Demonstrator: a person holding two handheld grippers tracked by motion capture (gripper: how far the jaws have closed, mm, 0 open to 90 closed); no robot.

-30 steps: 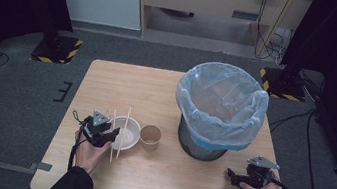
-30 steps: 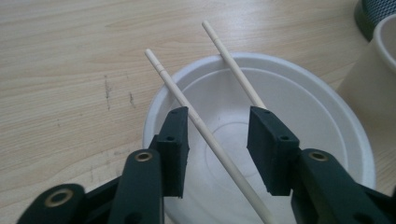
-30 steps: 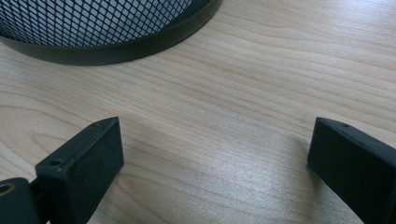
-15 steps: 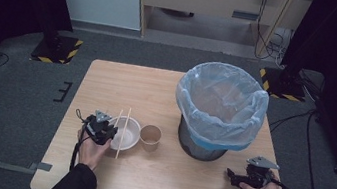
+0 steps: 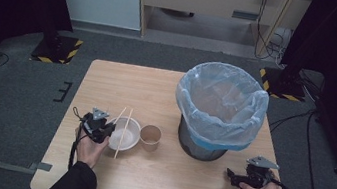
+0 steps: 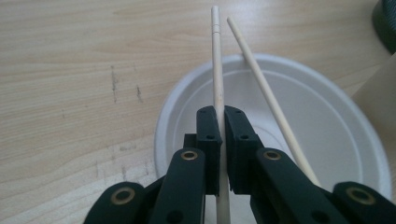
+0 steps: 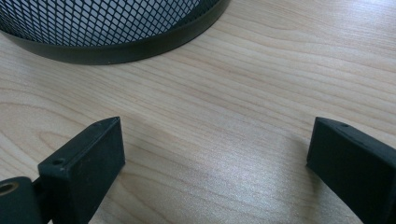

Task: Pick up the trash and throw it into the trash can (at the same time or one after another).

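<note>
The left gripper has its jaws closed tight on one wooden chopstick, which runs up between them and out past the far rim of the white bowl. A second chopstick lies slanted across the bowl just beside the first, its far tip close to the held one's tip; whether the two touch cannot be told. In the high view the left gripper sits at the bowl's left edge, near the front left of the wooden surface, and a brown paper cup stands just beside the bowl on its right. Farther right stands a black mesh bin lined with a pale blue bag. The right gripper hovers over bare surface with its jaws spread wide and nothing between them, near the foot of the bin, at the front right.
</note>
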